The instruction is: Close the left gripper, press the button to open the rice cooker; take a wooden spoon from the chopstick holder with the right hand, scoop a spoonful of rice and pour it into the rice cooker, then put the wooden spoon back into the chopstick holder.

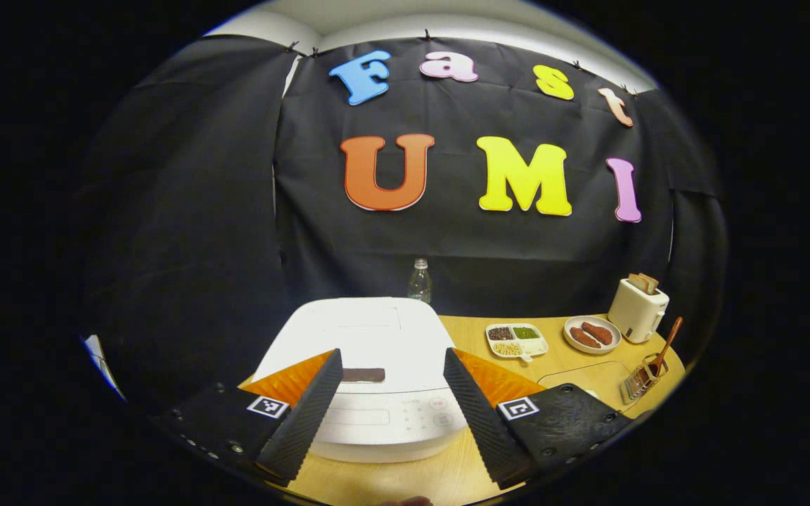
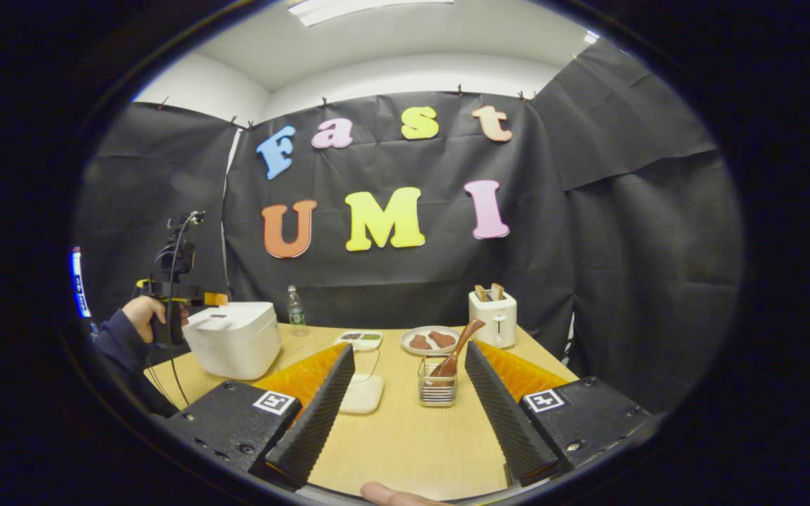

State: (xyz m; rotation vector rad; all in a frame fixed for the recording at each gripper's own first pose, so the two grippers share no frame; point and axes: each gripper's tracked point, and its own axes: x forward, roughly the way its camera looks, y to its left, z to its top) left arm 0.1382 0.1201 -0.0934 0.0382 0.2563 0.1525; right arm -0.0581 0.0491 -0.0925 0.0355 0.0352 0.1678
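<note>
rice cooker [image 1: 370, 365] front behind jaws, wooden spoon [image 2: 455, 351] bowl hidden

Your left gripper's fingers [image 1: 306, 414] cover the rice cooker's [image 1: 377, 337] front corners. The wooden spoon's [image 2: 458, 348] bowl sits hidden inside the chopstick holder [image 2: 437, 390].

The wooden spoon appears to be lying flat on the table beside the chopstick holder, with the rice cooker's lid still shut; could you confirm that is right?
Not quite. The wooden spoon is not lying on the table: it stands tilted inside the chopstick holder, its handle leaning up over the rim, as the right gripper view shows. The rest holds: the rice cooker has its lid shut.
</note>
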